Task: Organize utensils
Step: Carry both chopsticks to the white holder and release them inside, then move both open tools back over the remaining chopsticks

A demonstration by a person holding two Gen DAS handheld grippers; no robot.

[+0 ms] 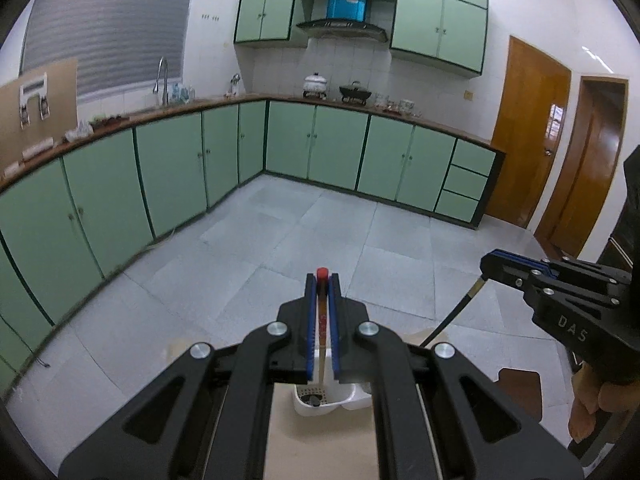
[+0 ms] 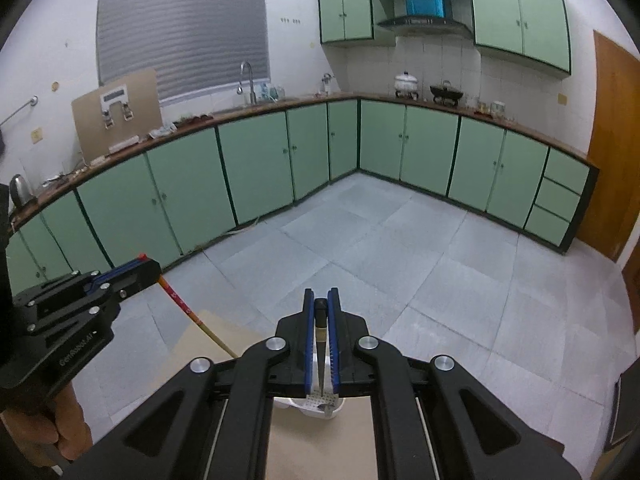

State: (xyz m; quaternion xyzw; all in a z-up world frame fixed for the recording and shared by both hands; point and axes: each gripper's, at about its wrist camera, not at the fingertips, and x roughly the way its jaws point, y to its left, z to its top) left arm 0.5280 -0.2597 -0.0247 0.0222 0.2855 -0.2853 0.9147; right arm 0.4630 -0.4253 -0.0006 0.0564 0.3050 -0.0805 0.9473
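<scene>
My left gripper [image 1: 322, 280] is shut on a wooden chopstick with a red top [image 1: 322, 322], held upright, its lower end over a white perforated utensil holder [image 1: 324, 400] on the tan table. My right gripper [image 2: 321, 300] is shut on a black chopstick [image 2: 321, 344], also upright over the white holder [image 2: 320, 404]. Each gripper shows in the other view: the right one [image 1: 490, 260] with its black chopstick [image 1: 452, 316], the left one [image 2: 140, 262] with its red-topped chopstick [image 2: 192, 316].
A tan table [image 1: 320, 448] lies under both grippers, above a grey tiled floor [image 1: 320, 232]. Green cabinets [image 2: 256, 168] with a counter, sink and pots run along the walls. A wooden door [image 1: 528, 132] stands at the right.
</scene>
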